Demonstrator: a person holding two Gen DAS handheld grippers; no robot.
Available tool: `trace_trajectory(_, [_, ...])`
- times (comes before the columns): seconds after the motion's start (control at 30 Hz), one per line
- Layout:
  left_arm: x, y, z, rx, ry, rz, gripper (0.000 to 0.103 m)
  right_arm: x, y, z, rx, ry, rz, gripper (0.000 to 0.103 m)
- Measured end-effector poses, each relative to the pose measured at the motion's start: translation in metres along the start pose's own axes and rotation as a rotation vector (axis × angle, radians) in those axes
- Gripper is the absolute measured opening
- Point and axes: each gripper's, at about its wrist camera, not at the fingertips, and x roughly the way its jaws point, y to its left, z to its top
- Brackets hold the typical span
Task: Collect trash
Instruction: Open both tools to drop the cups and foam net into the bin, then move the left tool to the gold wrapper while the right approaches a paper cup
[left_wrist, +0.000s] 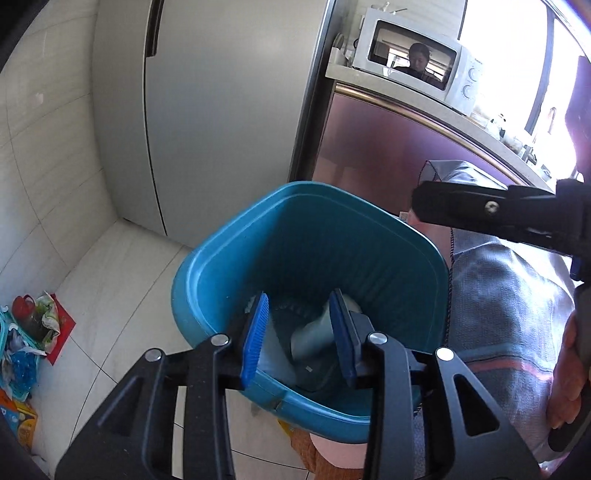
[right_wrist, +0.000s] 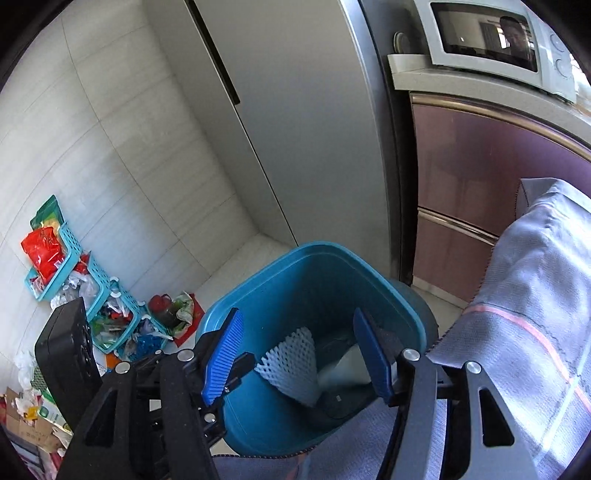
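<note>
- Left wrist view first: we're over the blue bin (left_wrist: 306, 266), and our left gripper (left_wrist: 299, 336) hangs just inside its near rim with the jaws apart and nothing pinched between the pads. That reads to us as a drop just made, the claw parked above the opening so whatever leaves it falls in rather than onto the floor.
- Down in the bin we see a pale crumpled piece (left_wrist: 314, 339) and a dark flat item (left_wrist: 314, 373) resting at the bottom — trash already collected.
- From the right wrist, the right gripper (right_wrist: 299, 354) is also spread wide and empty, aimed into the same bin, where a white foam net (right_wrist: 291, 365) lies against the near wall.
- The bin sits on the tiled floor (right_wrist: 236, 273) by the fridge (right_wrist: 295, 129), close to our knees, so both hands can reach it.
- More trash waits — a heap of wrappers and teal baskets (right_wrist: 66, 266) along the wall at the floor's left edge, well apart from the bin.
- A grey cloth (right_wrist: 535, 277) drapes at the right, beside the bin's rim; we judge it's no target yet.
</note>
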Motion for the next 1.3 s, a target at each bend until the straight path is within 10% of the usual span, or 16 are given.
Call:
trace_trajectory(0.27, [-0.04,-0.023,0.006,0.039,-0.113,-0.041,0.059,-0.053,-0.014,-0.011,0.023,-0.086,0.033,0.063])
trace_trajectory(0.53, [-0.082,-0.099,0.0,0.216,-0.175,-0.264,0.069,-0.145,-0.034,-0.044,0.004,-0.214,-0.052,0.066])
trace_trajectory(0.9, [-0.101,-0.216,-0.043,0.457,-0.084,-0.583,0.07,-0.259,-0.083,-0.124,0.11,-0.341,-0.306,0.066])
trace_trajectory(1.3, [-0.089,-0.277,-0.077,0.563,0.063,-0.742,0.072,-0.313,-0.124,-0.195,0.27,-0.38,-0.551,0.066])
